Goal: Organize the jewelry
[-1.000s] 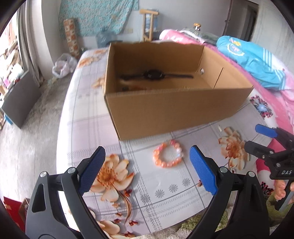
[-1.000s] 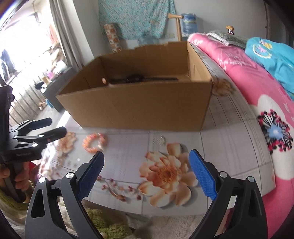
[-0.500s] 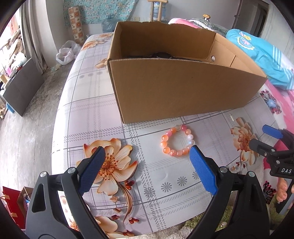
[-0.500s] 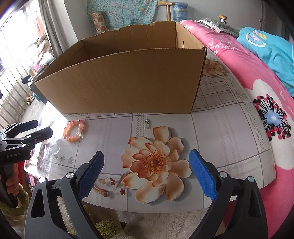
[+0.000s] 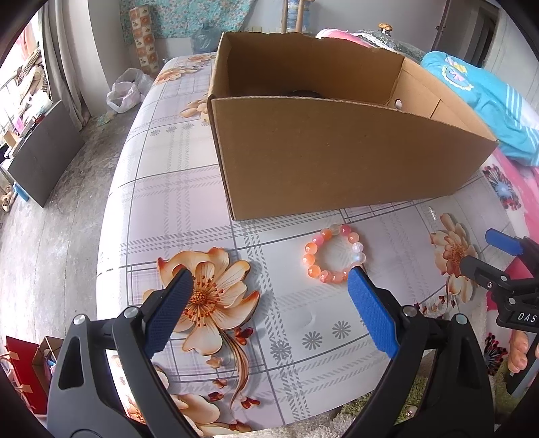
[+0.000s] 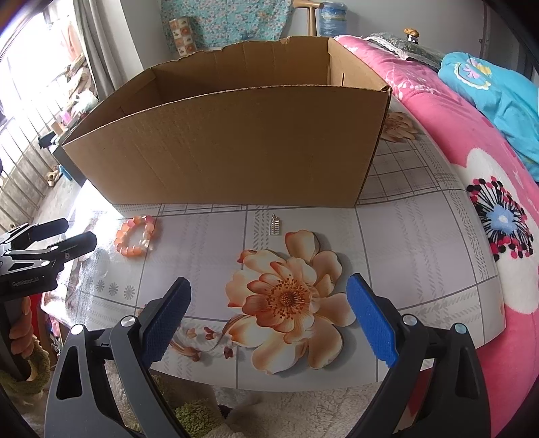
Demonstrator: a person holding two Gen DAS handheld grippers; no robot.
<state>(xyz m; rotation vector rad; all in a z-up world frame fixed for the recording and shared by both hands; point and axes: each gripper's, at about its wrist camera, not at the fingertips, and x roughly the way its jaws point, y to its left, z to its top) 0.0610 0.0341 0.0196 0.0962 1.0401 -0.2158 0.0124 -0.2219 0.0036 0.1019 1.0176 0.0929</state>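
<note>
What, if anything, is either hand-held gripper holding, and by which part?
Nothing is held. The left hand-held gripper and right hand-held gripper are both open and empty; the bead bracelet and small metal clip lie on the tablecloth.

- I see a table (image 5: 161, 188) under a pale checked cloth printed with orange flowers.
- Left of it lies a bare grey concrete floor (image 5: 50, 236), with a dark cabinet (image 5: 43, 151) and a white plastic bag (image 5: 126, 91).
- A teal floral cloth (image 6: 232, 20) hangs on the far wall.
- Bright daylight pours through barred windows (image 6: 23, 161).
- A pink blanket (image 6: 454, 128) lies on my right.
</note>
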